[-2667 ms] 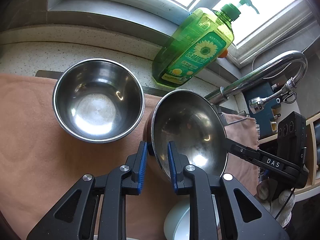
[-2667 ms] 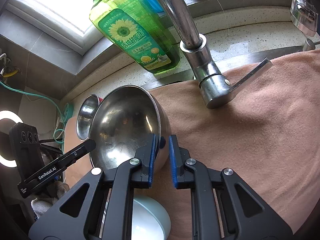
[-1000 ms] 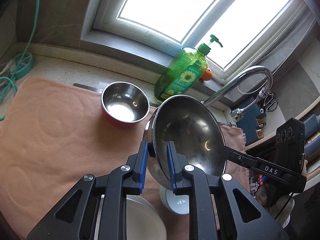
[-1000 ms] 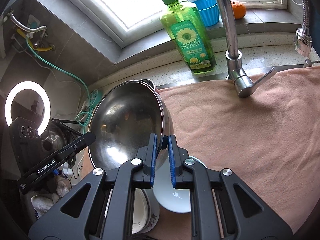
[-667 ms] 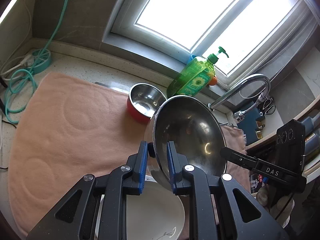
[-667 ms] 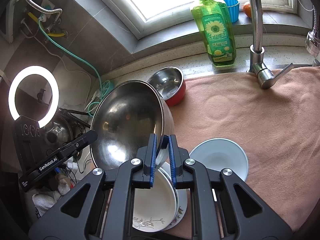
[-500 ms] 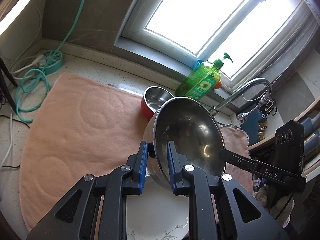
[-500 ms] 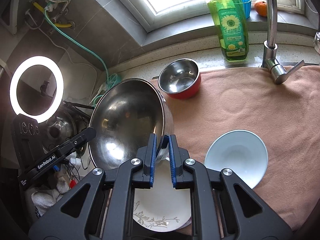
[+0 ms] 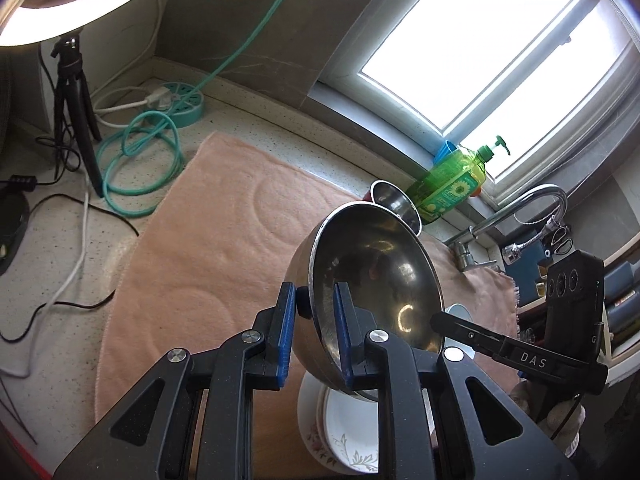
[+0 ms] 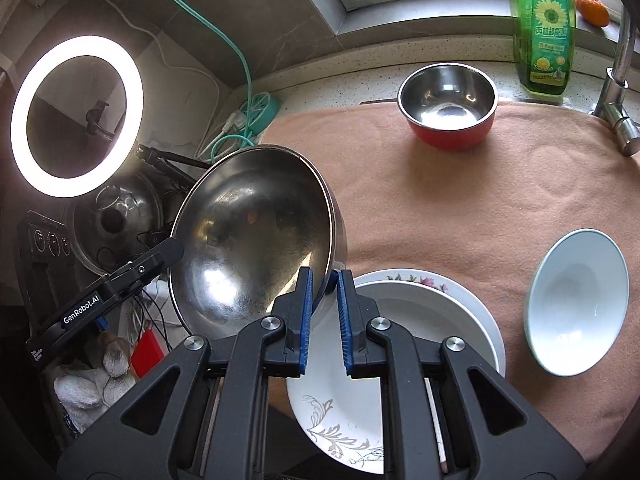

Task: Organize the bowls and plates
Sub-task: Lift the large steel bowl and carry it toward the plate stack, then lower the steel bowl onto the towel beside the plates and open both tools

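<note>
Both grippers hold one large steel bowl (image 9: 372,276) (image 10: 248,256) in the air, tilted on edge. My left gripper (image 9: 314,308) is shut on its near rim. My right gripper (image 10: 322,288) is shut on the opposite rim. Under the bowl lies a stack of white flowered plates (image 10: 420,340) (image 9: 344,440) on the pink towel (image 10: 440,200). A small steel bowl with a red outside (image 10: 448,104) (image 9: 394,202) stands at the back of the towel. A pale blue bowl (image 10: 578,300) rests right of the plates.
A green soap bottle (image 10: 542,28) and an orange (image 10: 592,8) stand by the window, with the tap (image 10: 618,80) at the right. A ring light (image 10: 76,116), a pot lid (image 10: 116,220) and cables (image 9: 140,160) crowd the left counter. A gloved hand (image 10: 88,384) holds the left gripper.
Both grippers have carried the big steel bowl back toward the near edge, away from the window. The plate stack and the pale blue bowl have come into fuller view beneath it.
</note>
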Motion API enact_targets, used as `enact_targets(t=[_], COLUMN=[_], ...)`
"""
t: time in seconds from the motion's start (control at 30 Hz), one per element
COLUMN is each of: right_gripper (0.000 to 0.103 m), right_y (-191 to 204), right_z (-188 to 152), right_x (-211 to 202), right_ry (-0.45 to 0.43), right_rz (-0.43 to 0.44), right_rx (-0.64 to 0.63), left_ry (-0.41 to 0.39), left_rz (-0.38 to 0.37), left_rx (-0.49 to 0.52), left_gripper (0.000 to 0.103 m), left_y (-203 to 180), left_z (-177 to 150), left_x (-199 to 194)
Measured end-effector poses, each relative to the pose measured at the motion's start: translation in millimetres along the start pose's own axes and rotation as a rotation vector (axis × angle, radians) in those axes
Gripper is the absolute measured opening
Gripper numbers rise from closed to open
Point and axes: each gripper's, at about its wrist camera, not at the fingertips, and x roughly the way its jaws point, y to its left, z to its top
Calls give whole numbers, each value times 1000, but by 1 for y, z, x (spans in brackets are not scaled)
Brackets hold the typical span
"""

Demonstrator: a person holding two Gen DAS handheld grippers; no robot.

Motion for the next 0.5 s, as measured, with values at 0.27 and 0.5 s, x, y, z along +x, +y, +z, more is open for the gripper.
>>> enact_targets(t=[0.27, 0.5], right_gripper=[13, 13], right_y=[24, 36], right_z=[-5, -9], right_x=[33, 59], right_ry=[59, 104], right_rz=[-4, -17], right_rx=[-34, -63], left_ry=[5, 31], left_rz=[35, 59], left_rx=[-61, -106], left_gripper=[17, 17], left_y=[36, 61], left_z=[-10, -24], left_x=[-6, -3])
